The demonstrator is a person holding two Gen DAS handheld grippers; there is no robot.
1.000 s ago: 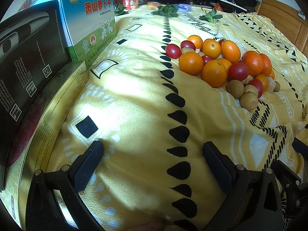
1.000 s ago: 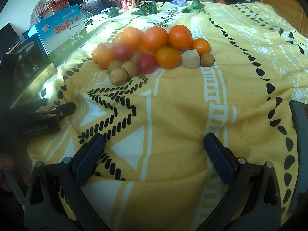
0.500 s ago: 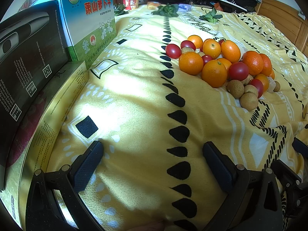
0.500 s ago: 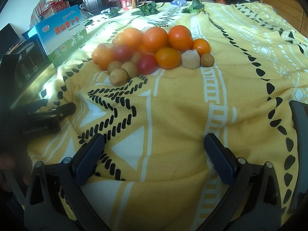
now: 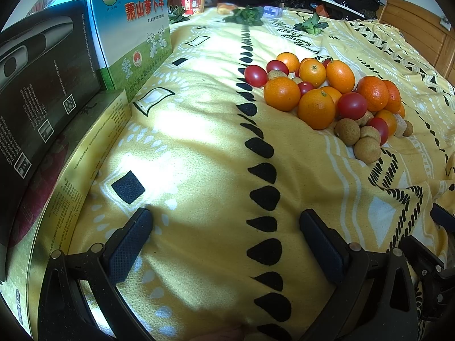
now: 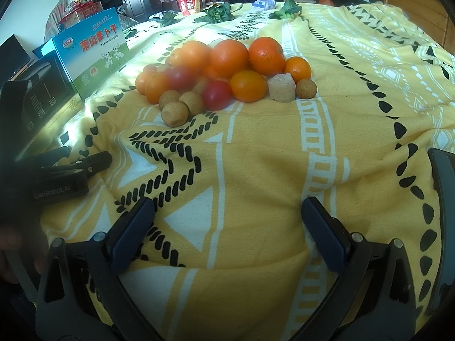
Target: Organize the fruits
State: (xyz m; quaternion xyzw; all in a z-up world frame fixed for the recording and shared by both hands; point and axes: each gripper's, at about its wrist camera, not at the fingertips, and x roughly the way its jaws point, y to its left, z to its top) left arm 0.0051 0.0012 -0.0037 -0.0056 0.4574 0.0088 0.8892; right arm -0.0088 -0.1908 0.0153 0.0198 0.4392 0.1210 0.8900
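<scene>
Sorting looked not yet started: left gripper (image 5: pixel 224 227) and right gripper (image 6: pixel 227 216) both sat spread wide, holding nothing, low over the yellow blanket (image 5: pixel 199 147). Fruit pile (image 6: pixel 224 71) lay ahead of the right gripper, ahead-right of the left. Next move probably needs a reach forward onto one edge fruit. Only the left view showed the black box (image 5: pixel 42 85) close on its left; the right view showed the pale cube (image 6: pixel 281 88).

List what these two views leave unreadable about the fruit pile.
- Fruit pile, left wrist view: the inner and far fruits are hidden behind the front oranges, so no count.
- Right wrist view: the pile's far-left fruits are blurred.
- Pale cut chunk: kind unclear.
</scene>
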